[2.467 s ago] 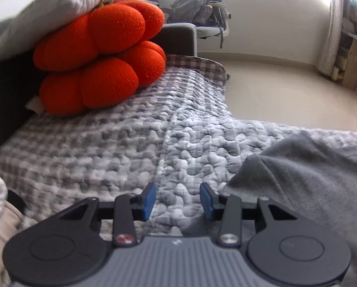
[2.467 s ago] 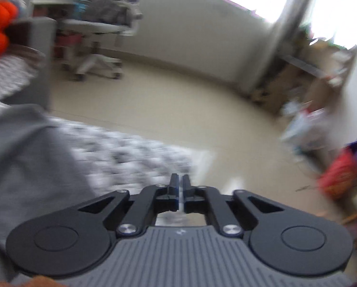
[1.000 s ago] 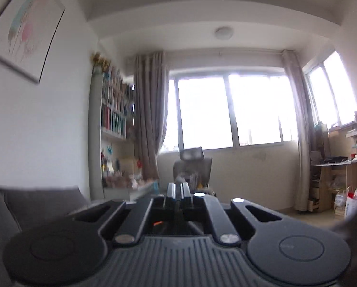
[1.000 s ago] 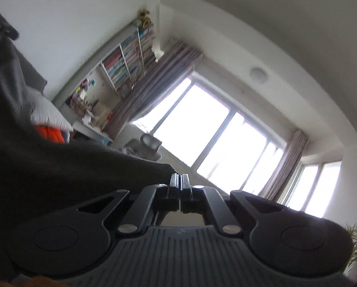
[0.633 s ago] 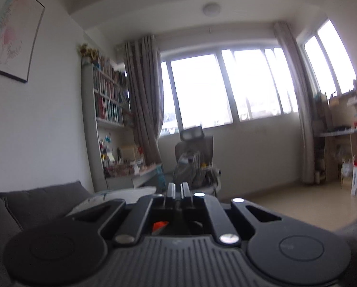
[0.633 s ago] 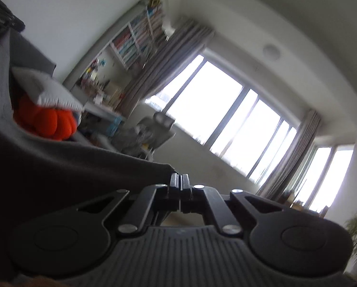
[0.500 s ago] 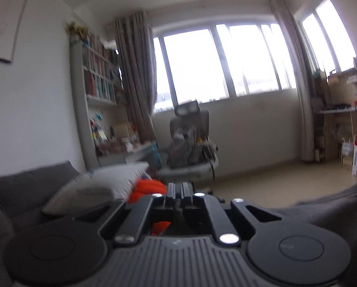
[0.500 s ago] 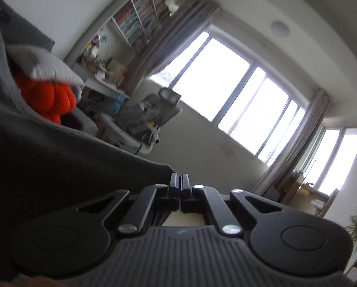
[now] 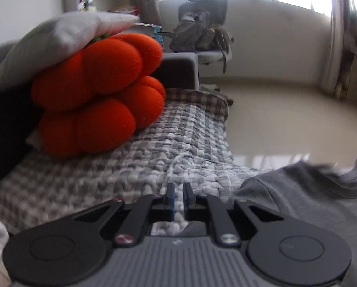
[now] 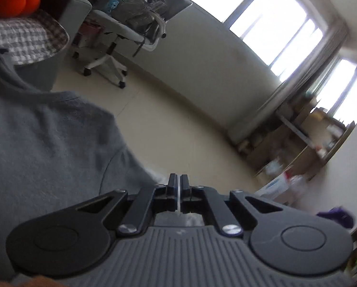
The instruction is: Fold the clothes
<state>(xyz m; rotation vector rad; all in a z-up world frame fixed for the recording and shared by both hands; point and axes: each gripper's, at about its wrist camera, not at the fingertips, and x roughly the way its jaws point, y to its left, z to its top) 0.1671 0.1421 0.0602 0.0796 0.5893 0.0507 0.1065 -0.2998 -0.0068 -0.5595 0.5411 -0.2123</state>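
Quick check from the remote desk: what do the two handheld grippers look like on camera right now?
Both match. The left gripper has black linkage arms with silver pivot screws, round black discs at each side, a ribbed grey body and blue finger pads. The right gripper looks the same; its pad colour isn't visible.

Open quilt (image 9: 135,167) ahead of left gripper (image 9: 177,197); orange cushion (image 9: 99,95) and pillow (image 9: 66,33) block far left. Shirt (image 10: 47,148) covers right side. Bare floor (image 10: 169,129) beyond; chair (image 10: 121,35) far off.
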